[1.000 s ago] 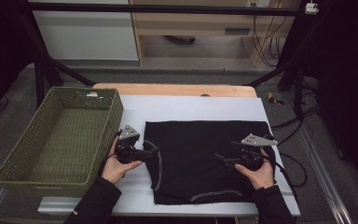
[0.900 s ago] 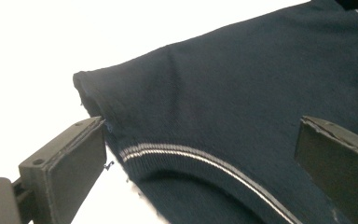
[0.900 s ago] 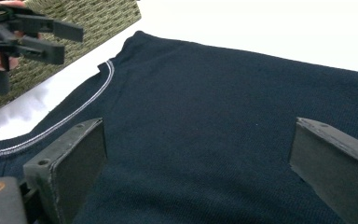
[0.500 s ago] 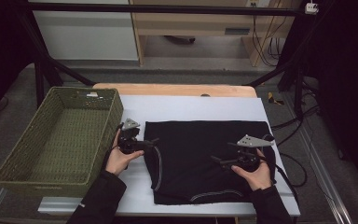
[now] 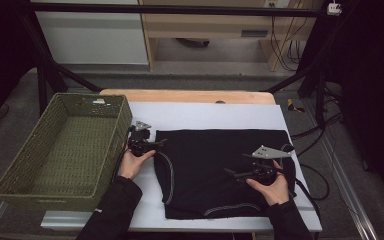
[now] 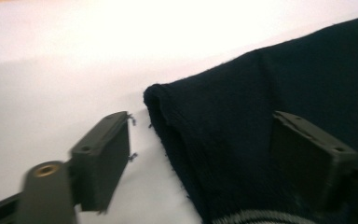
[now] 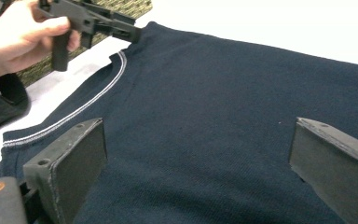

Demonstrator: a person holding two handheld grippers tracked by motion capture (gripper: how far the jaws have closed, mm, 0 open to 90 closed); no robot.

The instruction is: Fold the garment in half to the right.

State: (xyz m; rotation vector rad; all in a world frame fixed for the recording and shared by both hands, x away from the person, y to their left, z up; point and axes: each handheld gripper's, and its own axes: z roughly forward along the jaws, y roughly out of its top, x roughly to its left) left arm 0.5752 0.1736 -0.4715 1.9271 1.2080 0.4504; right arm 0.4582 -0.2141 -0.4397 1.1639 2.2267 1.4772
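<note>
The left gripper [image 5: 161,143] has just been closing its jaws, which straddle the far left corner of the dark garment [image 5: 220,170] with a gap on each side, so the pads do not press the cloth. The right gripper [image 5: 228,173] hovers with jaws spread over the garment's right half. The garment lies flat on the white table [image 5: 205,115], just beside the green wicker basket [image 5: 60,150].

- Woven green basket [image 5: 65,150], rectangular, at the left end of the table, partly overhanging its edge.
- White table top [image 5: 215,116], bare along the far side.
- Wooden strip [image 5: 190,96] along the table's far edge.
- Black frame bars [image 5: 180,9] overhead and at both sides.
- Cables [image 5: 285,45] hanging and trailing at the back right.
</note>
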